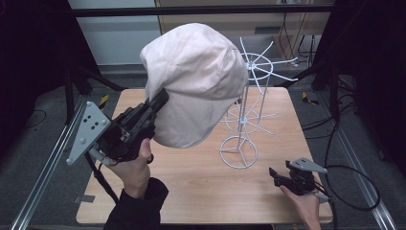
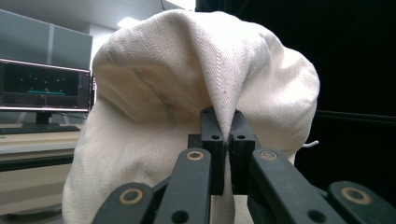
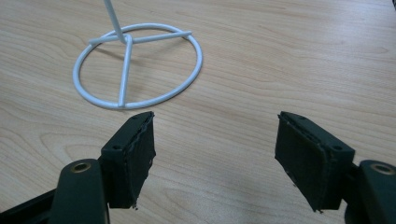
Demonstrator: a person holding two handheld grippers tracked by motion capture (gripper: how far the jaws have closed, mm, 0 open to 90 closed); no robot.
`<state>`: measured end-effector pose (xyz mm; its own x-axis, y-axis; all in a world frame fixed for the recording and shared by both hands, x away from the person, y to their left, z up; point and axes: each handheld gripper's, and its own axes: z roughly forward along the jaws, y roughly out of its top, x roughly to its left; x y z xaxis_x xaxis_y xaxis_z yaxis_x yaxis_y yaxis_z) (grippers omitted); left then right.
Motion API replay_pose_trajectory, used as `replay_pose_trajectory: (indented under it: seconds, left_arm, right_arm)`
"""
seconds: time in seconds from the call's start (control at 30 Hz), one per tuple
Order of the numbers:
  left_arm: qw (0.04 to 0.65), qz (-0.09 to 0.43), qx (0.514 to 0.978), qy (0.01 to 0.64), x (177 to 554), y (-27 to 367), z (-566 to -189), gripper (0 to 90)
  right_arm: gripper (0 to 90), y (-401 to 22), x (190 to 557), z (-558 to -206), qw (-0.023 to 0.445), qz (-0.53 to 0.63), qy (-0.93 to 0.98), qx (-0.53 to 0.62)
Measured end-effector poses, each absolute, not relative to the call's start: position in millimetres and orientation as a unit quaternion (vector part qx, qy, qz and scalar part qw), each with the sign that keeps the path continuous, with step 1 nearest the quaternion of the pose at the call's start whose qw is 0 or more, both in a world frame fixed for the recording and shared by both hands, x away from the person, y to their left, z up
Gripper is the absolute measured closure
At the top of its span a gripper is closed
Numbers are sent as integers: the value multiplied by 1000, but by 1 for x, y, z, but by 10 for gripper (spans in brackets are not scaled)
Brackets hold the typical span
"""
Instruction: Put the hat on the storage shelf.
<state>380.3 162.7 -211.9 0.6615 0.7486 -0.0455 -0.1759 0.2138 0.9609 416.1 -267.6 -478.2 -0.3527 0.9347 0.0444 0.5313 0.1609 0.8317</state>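
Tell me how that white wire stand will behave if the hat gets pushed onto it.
The white wire stand probably tips easily: it is tall on one thin pole, and its ring base is small. It looks light, being open wire. Its thin top spokes may flex as the cloth hat, pinched by the left gripper, comes down on them.

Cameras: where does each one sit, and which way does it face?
High view: above the person's side, looking forward and down on the table; both forearms, left tongs pinching the cream hat, right tongs low on the table.
Left gripper view: rides the left tongs, looking along shut jaws into the hat.
Right gripper view: rides the right tongs, jaws apart, facing the white wire stand.
Shared: high and right gripper views both show the stand's ring base.
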Motion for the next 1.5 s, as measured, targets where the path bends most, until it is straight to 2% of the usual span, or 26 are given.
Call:
replay_pose_trajectory:
  seconds: [0.87,1.5]
  left_arm:
    - [712,288,578,277,402,147,-229,879]
    - [676,280,613,297,414,147,-257,873]
  right_arm:
    - [287,-268,416,-478,255,402,719,507]
    - [288,-268,416,-478,254,401,719,507]
